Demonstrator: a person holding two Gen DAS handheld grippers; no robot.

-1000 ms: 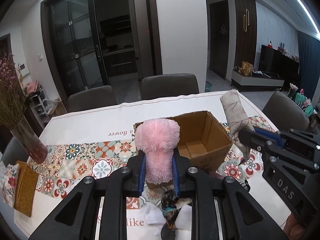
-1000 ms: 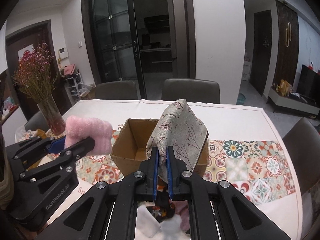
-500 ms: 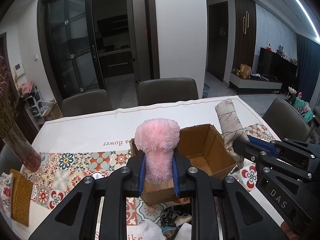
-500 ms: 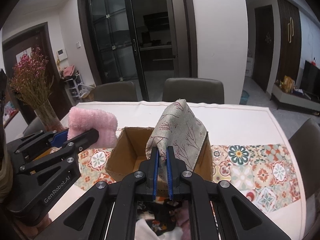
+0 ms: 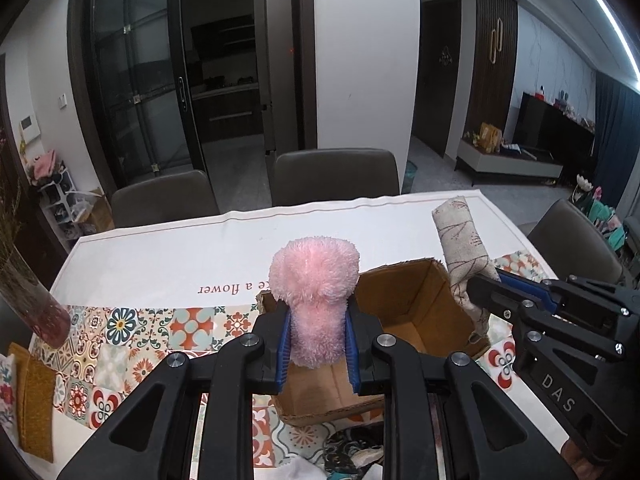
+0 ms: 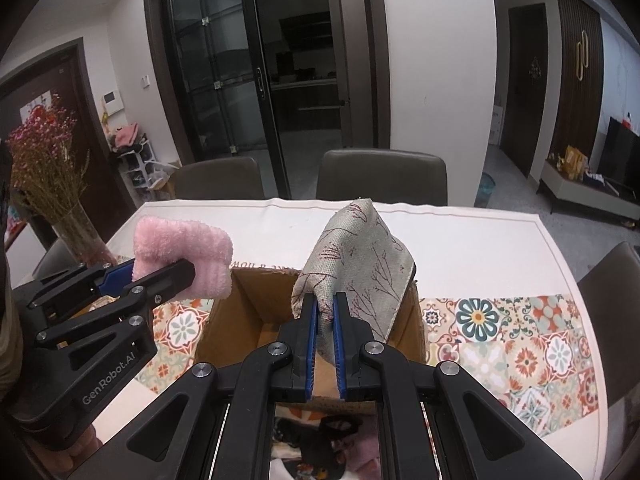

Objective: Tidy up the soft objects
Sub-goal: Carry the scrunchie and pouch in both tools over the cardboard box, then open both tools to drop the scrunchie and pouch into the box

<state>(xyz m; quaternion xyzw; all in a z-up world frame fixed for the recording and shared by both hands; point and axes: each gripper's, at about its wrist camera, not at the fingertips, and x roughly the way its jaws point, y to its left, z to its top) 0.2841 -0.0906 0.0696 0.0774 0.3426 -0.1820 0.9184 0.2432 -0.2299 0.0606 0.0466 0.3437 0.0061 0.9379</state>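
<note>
Patterned tablecloth [image 5: 132, 332], pink fluffy roll [image 5: 316, 300] upright

Fluffy pink plush roll [image 5: 316, 280], coarse woven linen cloth [image 6: 360, 256], matt corrugated cardboard box [image 5: 420, 304]

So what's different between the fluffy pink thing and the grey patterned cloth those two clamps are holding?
The pink fluffy item is shaggy and plain; the grey cloth is flat-woven with a printed twig pattern. The pink one is a plump roll that spreads the left gripper wide, while the cloth is pinched thin in the right gripper. Both are soft, held up near the open cardboard box.
</note>
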